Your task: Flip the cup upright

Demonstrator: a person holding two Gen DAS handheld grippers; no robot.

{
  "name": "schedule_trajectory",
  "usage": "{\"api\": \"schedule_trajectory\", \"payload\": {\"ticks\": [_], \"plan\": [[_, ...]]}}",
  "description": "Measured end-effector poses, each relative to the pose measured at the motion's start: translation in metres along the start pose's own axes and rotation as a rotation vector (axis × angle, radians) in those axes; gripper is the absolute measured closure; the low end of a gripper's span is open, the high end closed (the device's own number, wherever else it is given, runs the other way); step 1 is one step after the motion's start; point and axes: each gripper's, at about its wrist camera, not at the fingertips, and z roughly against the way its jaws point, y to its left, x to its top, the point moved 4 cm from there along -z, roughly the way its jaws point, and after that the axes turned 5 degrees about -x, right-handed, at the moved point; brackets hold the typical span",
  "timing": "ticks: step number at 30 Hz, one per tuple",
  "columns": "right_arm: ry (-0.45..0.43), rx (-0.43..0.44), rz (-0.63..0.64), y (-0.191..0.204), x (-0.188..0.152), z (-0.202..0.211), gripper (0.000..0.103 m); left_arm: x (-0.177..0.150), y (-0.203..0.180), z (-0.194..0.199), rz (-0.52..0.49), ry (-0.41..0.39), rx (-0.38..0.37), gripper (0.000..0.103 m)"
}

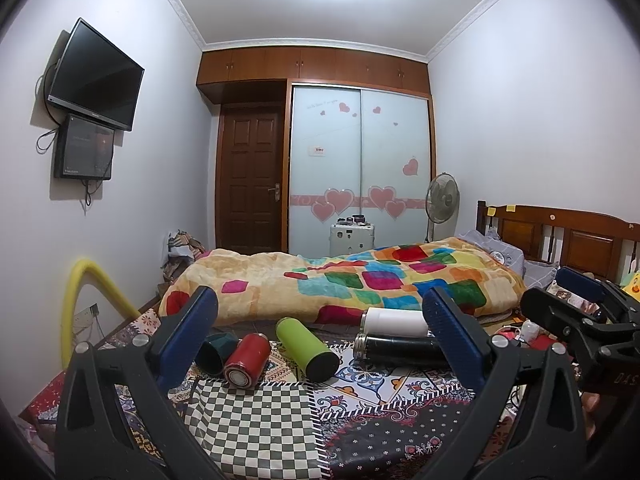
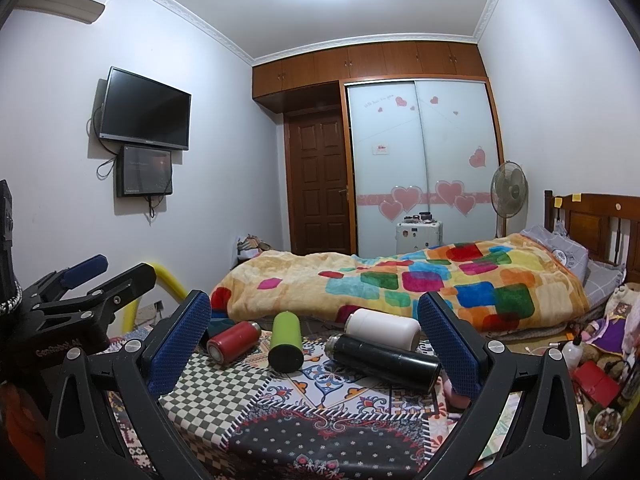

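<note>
Several cups lie on their sides on a patterned tablecloth (image 1: 360, 412): a dark teal cup (image 1: 214, 350), a red flask (image 1: 248, 360), a green flask (image 1: 306, 346), a black flask (image 1: 400, 350) and a white flask (image 1: 394, 321). In the right wrist view I see the red flask (image 2: 234, 342), the green flask (image 2: 286, 340), the black flask (image 2: 384, 360) and the white flask (image 2: 384, 328). My left gripper (image 1: 320, 344) is open and empty, short of the cups. My right gripper (image 2: 316, 340) is open and empty; it also shows in the left wrist view (image 1: 568, 296).
A bed with a colourful quilt (image 1: 360, 280) lies behind the table. A yellow tube (image 1: 86, 292) arches at the left. Clutter (image 2: 596, 364) sits at the right. A wardrobe (image 1: 360, 168), door and fan stand at the far wall.
</note>
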Motion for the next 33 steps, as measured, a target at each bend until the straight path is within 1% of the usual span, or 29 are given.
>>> {"api": "schedule_trajectory", "payload": {"ticks": [8, 23, 28, 31, 33], "plan": [[0.004, 0.003, -0.006, 0.0, 0.001, 0.001, 0.0, -0.001, 0.0, 0.0, -0.002, -0.007, 0.003, 0.0], [0.025, 0.001, -0.002, -0.001, -0.005, -0.011, 0.0, -0.006, 0.004, -0.006, 0.003, 0.008, 0.014, 0.0], [0.08, 0.001, 0.028, -0.011, -0.019, -0.028, 0.0, -0.017, 0.008, -0.024, 0.004, 0.049, 0.016, 0.0], [0.154, 0.016, 0.058, -0.026, -0.029, -0.049, 0.0, -0.028, 0.01, -0.039, 0.007, 0.084, 0.013, 0.0], [0.222, 0.014, 0.077, -0.041, -0.033, -0.07, 0.0, -0.036, 0.013, -0.048, 0.01, 0.103, 0.012, 0.0]]}}
